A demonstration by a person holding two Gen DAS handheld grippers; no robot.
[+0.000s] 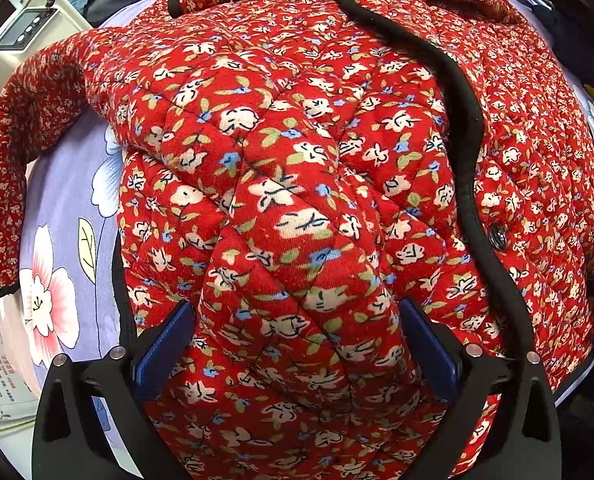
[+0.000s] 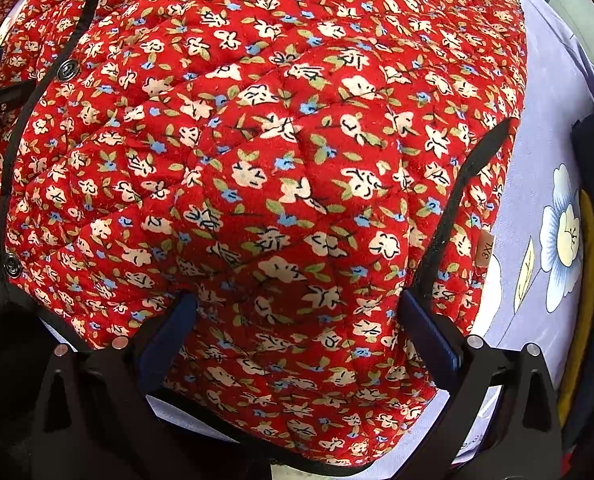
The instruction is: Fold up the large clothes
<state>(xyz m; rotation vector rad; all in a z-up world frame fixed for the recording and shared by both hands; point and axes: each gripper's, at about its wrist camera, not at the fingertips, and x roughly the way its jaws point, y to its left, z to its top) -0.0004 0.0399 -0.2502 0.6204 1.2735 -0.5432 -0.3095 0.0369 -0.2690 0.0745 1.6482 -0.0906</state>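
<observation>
Between both spread-jawed grippers, left gripper point(image 1: 297, 334) and right gripper point(image 2: 297, 330), bulges the red floral quilted jacket point(image 1: 297, 184), lengthwise ahead; neither clamps it.

Both the left gripper point(image 1: 297, 332) and right gripper point(image 2: 297, 328) have matte black angular bodies, blue finger pads point(image 1: 165, 344), and round silver screw heads point(image 2: 474, 340).
</observation>
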